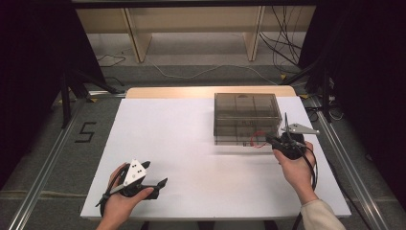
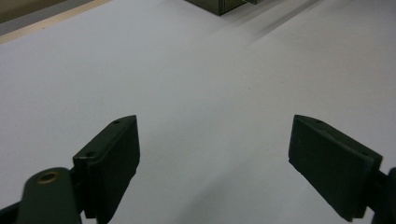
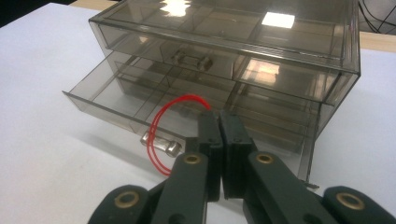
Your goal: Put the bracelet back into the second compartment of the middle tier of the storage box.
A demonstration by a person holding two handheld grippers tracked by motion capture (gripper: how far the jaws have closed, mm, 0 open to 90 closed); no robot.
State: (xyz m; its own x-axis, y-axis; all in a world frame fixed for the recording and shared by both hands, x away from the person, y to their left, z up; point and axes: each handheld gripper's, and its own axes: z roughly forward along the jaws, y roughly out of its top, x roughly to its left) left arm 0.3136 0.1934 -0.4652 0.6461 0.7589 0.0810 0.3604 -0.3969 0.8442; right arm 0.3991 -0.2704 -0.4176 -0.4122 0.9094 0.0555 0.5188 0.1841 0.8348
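- right gripper [image 3: 219,122] pinches red loop [image 3: 161,135], just in front of open bottom drawer [image 3: 112,100], loop hanging over drawer handle [image 3: 161,143]
- left gripper [image 2: 215,163] spread, empty, far across surface [image 1: 191,143]

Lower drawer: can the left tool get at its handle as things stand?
Probably not without a long reach: the left tool sits open at the near left, and the right tool, pinching the red loop, crowds the drawer handle.

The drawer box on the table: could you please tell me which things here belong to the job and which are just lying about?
In the job:
- drawer box, bottom drawer pulled out
- red loop at the drawer's handle
- right gripper, shut on the red loop

Lying about:
- left gripper, open over bare table
- cables on the floor
- wooden shelf behind
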